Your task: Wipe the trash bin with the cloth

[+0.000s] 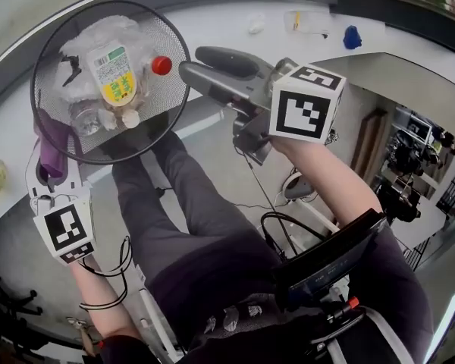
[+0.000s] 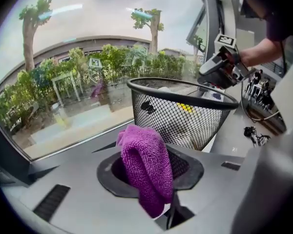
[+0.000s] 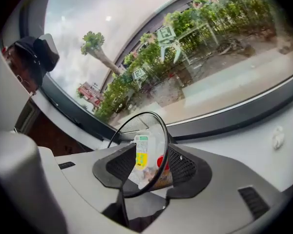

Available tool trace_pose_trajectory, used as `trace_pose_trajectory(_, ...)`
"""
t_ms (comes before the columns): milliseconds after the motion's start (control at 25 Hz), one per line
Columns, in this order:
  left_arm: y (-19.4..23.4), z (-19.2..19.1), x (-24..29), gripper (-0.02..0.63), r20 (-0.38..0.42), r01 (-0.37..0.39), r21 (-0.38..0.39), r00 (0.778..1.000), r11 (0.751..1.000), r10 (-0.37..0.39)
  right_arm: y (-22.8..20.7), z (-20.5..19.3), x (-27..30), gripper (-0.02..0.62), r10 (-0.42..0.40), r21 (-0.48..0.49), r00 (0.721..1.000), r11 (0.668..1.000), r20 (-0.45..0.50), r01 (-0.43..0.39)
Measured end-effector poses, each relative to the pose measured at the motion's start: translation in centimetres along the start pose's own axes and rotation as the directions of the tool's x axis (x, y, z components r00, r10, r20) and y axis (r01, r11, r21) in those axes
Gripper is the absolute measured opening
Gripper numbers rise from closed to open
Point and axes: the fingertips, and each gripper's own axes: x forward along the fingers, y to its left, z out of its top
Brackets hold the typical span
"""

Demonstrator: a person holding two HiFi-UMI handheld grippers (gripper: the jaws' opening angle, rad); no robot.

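Left claw point(image 1: 51, 161) is clamped on the purple cloth point(image 1: 51, 144). In the left gripper view the cloth point(image 2: 146, 167) sits bunched btwn my two pads, folded over and hanging down in front of them.

The black wire trash bin point(image 1: 148, 29) is at the upper left of the head view, by the near edge of the white table point(image 1: 227, 21). Can't see its foot. The cloth is up against the bin's left side, just under the rim. From the left gripper view the bin point(image 2: 185, 121) looks upright, right behind the cloth.

The bin is full of stuff: crumpled clear plastic, a bottle w/ a yellow label point(image 1: 115, 74) and a red cap point(image 1: 161, 65).

Right claw point(image 1: 197, 63) is at the bin's right side, pointing at the rim. Its jaws are apart. In the right gripper view the bin point(image 3: 136, 123) shows as a tilted ring, and its thin rim runs through the gap of my claw point(image 3: 149, 167). Pads aren't pressing on it, so no grip there.

The marker cubes ride on top of both claws, right one point(image 1: 305, 103) and left one point(image 1: 64, 232). A small blue thing point(image 1: 352, 36) lies far back on the table, well apart from the bin.
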Motion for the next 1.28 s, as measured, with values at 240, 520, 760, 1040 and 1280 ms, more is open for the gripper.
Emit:
trace_pose_trajectory(240,2.4,-0.1,-1.0,0.118,-0.008,-0.027,0.065,1.000,0.997,0.028,1.3,-1.5,3.8,0.181,0.065,0.046,0.991,0.997,-0.114,-0.060)
trace_pose_trajectory(520,-1.6,-2.0,-1.2,0.118,-0.054,0.008,0.089,0.999,0.996,-0.003,-0.1,-3.6,2.4,0.094,0.061,0.439,0.998,0.896,0.025,-0.066)
trace_pose_trajectory(760,-5.7,-3.8,-4.0,0.119,-0.048,0.103,0.018,0.994,0.995,-0.102,2.6,-8.0,-0.3,0.094,-0.019,0.578,0.998,0.816,0.067,-0.023)
trace_pose_trajectory(1040,-8.7,-3.9,-0.3,0.120,-0.090,0.105,-0.116,0.989,0.988,-0.116,0.9,-10.3,0.0,0.094,0.025,0.672,0.998,0.738,0.060,-0.059)
trace_pose_trajectory(1280,-5.3,-3.4,0.0,0.120,-0.056,0.068,-0.151,0.995,0.986,-0.077,0.6,-6.6,-1.7,0.218,0.033,0.318,0.999,0.948,-0.012,-0.027)
